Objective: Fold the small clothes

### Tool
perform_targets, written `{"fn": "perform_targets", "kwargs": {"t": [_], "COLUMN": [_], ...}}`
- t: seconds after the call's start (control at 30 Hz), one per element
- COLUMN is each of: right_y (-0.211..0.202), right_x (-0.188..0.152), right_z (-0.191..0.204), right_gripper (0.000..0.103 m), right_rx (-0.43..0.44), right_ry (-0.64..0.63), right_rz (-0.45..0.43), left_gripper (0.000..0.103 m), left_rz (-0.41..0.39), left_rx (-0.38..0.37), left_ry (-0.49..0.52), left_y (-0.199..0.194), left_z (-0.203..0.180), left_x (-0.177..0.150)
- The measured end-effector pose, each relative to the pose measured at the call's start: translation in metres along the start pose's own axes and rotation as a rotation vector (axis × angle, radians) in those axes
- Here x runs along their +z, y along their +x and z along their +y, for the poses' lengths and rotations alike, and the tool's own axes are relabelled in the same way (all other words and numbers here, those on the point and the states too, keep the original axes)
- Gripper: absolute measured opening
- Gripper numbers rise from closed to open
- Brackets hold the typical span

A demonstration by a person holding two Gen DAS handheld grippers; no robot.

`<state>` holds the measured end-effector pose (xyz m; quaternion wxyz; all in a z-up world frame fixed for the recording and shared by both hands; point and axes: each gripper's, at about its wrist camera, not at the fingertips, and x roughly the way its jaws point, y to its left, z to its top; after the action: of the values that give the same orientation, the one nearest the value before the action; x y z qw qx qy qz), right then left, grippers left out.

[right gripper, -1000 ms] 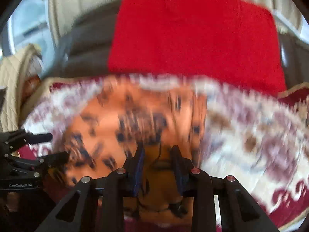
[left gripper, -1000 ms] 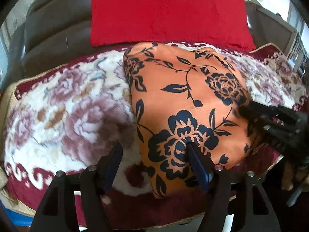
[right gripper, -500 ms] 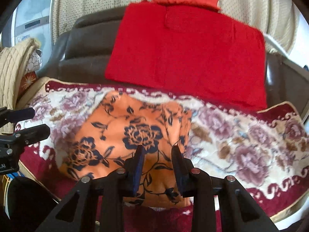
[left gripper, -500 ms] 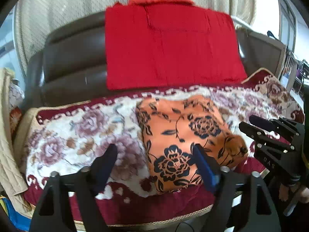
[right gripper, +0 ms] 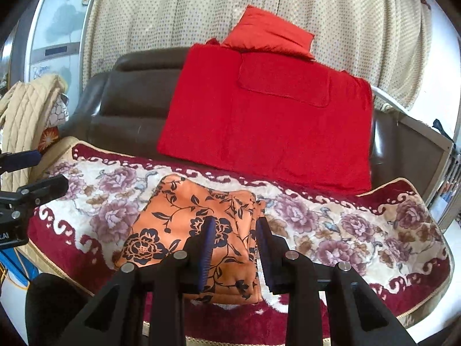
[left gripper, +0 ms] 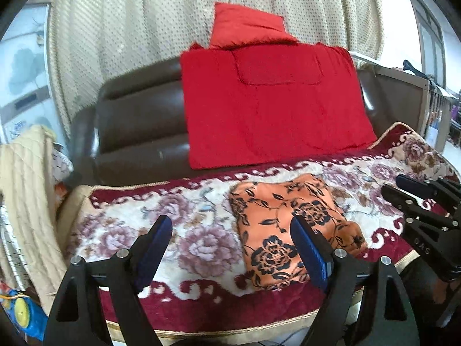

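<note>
A folded orange cloth with black flowers (left gripper: 268,210) (right gripper: 178,210) lies flat on the flowered sofa cover (left gripper: 184,239). My left gripper (left gripper: 230,222) hovers above and in front of it; its jaws are opening wide, and nothing sits between them. My right gripper (right gripper: 236,222) hangs over the cloth's right part with a narrow gap between its blue pads (right gripper: 206,248), which hold nothing. Each gripper shows in the other's view: the right gripper (left gripper: 396,186) at the right edge, the left gripper (right gripper: 49,168) at the left edge.
A red blanket (left gripper: 268,106) leans on the brown leather backrest (left gripper: 138,121), with a red pillow (left gripper: 247,26) on top. A beige quilted cloth (left gripper: 23,178) hangs at the left. A dotted curtain (right gripper: 173,8) is behind the sofa.
Both grippers have risen and drawn back from the orange cloth, which now lies smaller and lower in both views. The left jaws stand wider apart. The cloth stays folded on the cover.
</note>
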<state>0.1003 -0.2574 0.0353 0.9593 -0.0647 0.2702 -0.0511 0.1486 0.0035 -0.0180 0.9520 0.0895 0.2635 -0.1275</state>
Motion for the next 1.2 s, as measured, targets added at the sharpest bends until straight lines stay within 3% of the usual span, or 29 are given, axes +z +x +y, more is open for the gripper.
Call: {"fn": "perform_targets", "kwargs": {"t": [0.1,0.67,1.2], "right_y": [-0.012,-0.065,-0.123], "right_x": [0.002,0.001,0.010], "right_z": [0.000,-0.005,0.000], "right_gripper": [0.033,0.033,0.033], "right_rx": [-0.010,-0.074,-0.091], "right_ry": [-0.004,0.042,0.035], "right_rz": [-0.013,-0.010,-0.110], "left_gripper": [0.097,0.097,0.097], "left_rz": [-0.049,-0.154,-0.227], "left_rx": [0.049,0.129,0.167], "left_ry": [0.017,-0.052,-0.088], "left_y": [-0.016,-0.075,-0.123], "left_z": [-0.002,-0.002,0.001], "left_x": [0.001,0.003,0.007]}}
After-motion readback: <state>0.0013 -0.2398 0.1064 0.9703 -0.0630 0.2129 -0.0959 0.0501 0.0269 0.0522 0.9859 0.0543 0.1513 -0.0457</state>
